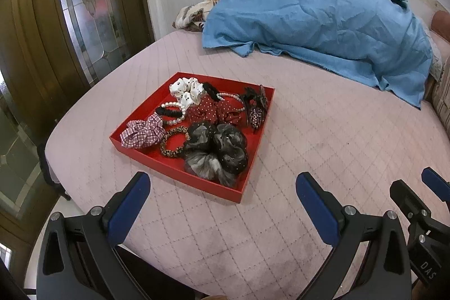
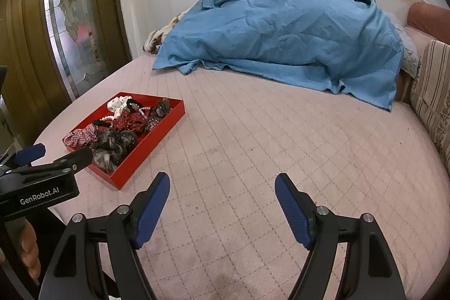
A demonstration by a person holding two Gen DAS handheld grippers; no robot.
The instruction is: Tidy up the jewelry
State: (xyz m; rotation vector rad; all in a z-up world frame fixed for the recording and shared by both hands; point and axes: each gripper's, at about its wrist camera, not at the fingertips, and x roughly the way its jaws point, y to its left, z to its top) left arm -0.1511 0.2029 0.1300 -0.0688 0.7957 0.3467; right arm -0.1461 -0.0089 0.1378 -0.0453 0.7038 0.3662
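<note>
The bed [image 1: 323,137], quilted pink, carries everything; a blue blanket [image 1: 323,24] heaped at 12 o'clock covers a floral bundle, so what lies under it stays hidden. The red tray [image 1: 180,173] sits toward 10 o'clock in the right wrist view, apparently to keep the hair pieces corralled: 1 dark tulle scrunchie [image 1: 216,151], 1 plaid scrunchie [image 1: 142,132], pearl bands and claw clips, overlapping too much to count. The left gripper [image 1: 222,187] hovers just short of the tray, jaws wide apart and empty. The right gripper [image 2: 222,190] is likewise spread over bare quilt.
</note>
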